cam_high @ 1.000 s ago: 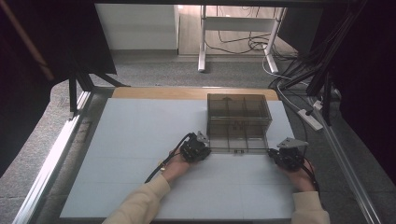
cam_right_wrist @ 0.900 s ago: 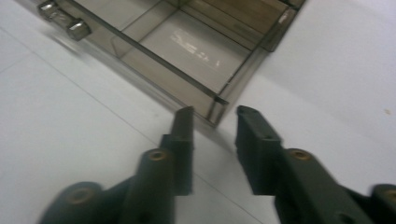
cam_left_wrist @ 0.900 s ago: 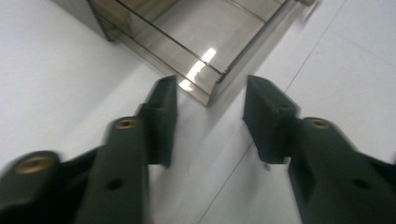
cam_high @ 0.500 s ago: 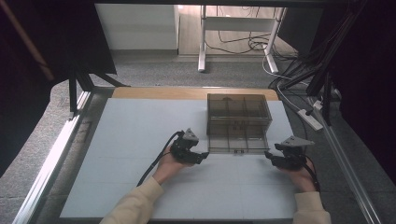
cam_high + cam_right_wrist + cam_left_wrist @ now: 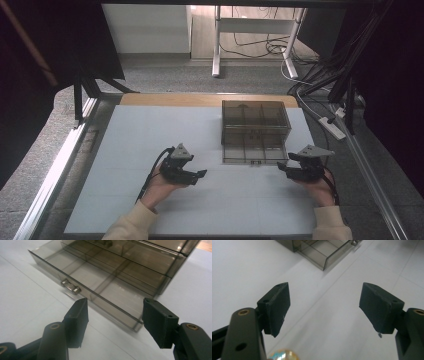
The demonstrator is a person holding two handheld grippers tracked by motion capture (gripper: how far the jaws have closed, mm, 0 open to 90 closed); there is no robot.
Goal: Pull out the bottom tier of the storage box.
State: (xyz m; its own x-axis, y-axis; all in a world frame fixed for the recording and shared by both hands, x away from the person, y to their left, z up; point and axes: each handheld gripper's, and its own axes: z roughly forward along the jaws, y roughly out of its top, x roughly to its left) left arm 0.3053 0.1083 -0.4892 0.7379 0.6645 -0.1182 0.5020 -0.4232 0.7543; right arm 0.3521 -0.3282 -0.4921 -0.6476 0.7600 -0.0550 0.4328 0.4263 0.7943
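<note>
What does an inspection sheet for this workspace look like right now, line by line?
Surface: white table top, wooden strip along its far edge.
Job's things: smoky clear drawer box; bottom drawer pulled out toward the person, compartments look empty; small handle on its front.
Clutter: nothing seen.
Claws: left claw open, holding nothing, apart from the box; right claw open, holding nothing, near the drawer's front right corner; both have just been opening.
Cables: black cable trails from the left claw; cable bundle on the floor, far right.
Surroundings: grey carpet, white stand legs, dark curtains.
</note>
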